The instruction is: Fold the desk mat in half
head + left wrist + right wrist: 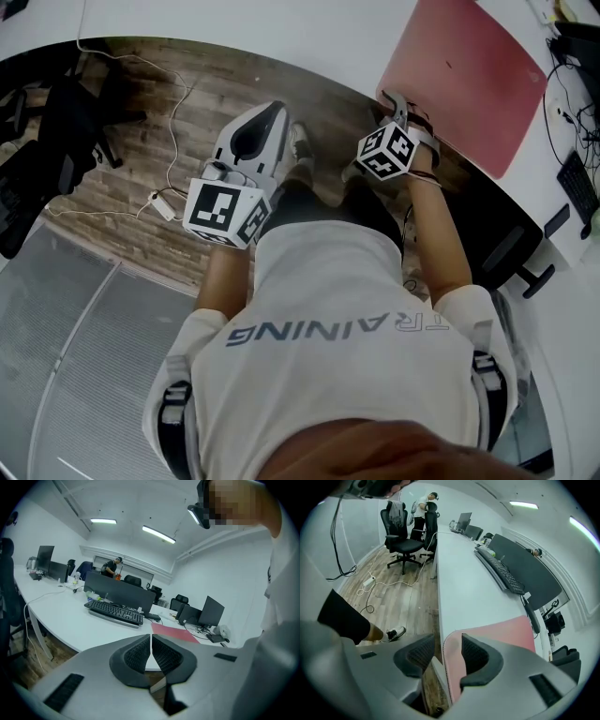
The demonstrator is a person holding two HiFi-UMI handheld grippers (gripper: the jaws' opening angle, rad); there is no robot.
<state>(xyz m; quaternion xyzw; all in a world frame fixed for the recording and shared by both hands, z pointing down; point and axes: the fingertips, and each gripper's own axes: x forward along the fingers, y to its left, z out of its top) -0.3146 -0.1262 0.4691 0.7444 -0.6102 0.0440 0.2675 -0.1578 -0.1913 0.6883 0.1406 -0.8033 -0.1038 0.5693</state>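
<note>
Desk mat (464,80) lies flat on the white desk (281,37), pink. One side follows the desk's near edge and looks like the long side, but the head view cuts off its far end, so you cannot confirm the long axis there. In your right gripper view the mat (501,630) runs away from the jaws across the desk, rounded near corner pointing back at you. Right gripper (443,651): jaws apart at a moderate gap, mat corner and desk edge between them. The right pad (474,654) is over the mat, the left pad (416,654) is off the desk, over the wood floor (393,592). The pads are not pressed onto the mat. The head view puts this gripper (394,103) at the mat's near left corner. Left gripper (151,645): pads closed against each other, nothing between them. It is held well apart from the mat (173,632), over the floor (141,141) in front of your body (261,122). Room: bare desk lies beyond and left of the mat. A keyboard (501,571) and monitors sit farther along, an office chair (405,545) stands on the floor, and your shoe (393,633) shows below the desk edge.
</note>
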